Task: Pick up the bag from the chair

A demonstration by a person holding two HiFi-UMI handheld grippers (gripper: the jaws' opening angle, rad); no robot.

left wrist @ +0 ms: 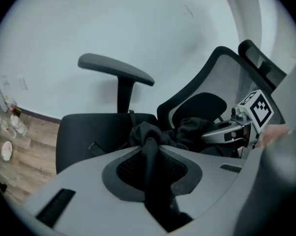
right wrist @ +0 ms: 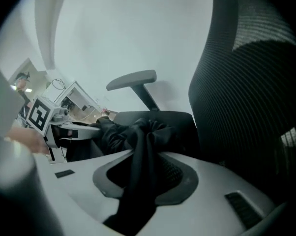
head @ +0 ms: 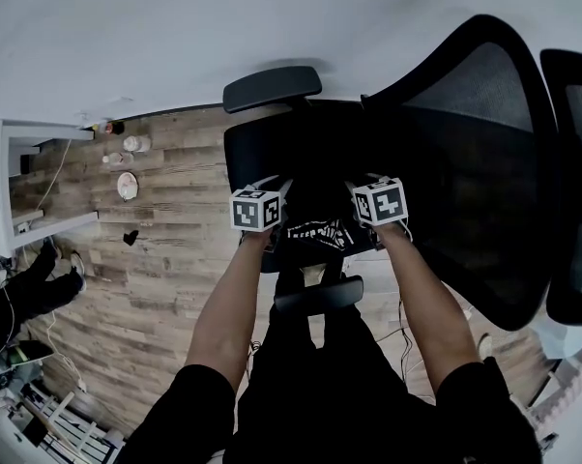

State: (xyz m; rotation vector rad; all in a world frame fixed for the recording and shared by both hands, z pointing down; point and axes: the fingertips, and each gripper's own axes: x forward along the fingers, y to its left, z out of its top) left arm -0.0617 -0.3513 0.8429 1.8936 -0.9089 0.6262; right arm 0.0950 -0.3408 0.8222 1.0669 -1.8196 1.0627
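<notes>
Head view: two bare forearms reach down over a black office chair point(head: 245, 153). Its mesh backrest point(head: 484, 114) stands at the right. One armrest point(head: 272, 87) is on the far side and a second armrest point(head: 320, 295) is close to the person

The bag point(head: 315, 230), black soft fabric with some white print, lies crumpled on the chair seat between the two tools. The print is too small to read

The left tool point(head: 275, 199) is at the bag's left edge and the right tool point(head: 361, 199) at its right edge. Each carries a marker cube and both point steeply down at the seat

Left gripper view: the left tool's jaws are pinched shut on a fold of the bag's black fabric. The fold runs as a dark strip between the pads and up to the heap on the seat. The right tool shows at the right of this view, touching the same heap from the other side

Right gripper view: the right tool's jaws are likewise clamped on a bunched fold of the bag. The fabric fills the gap between the pads. The left tool shows at the left, against the bag

The rest of the bag rests on the seat, slack and rumpled

Wood-plank floor point(head: 156, 259) to the left of the chair, with a few small items near the wall; too small to name. A second dark chair point(head: 573, 162) shows at the right edge
</notes>
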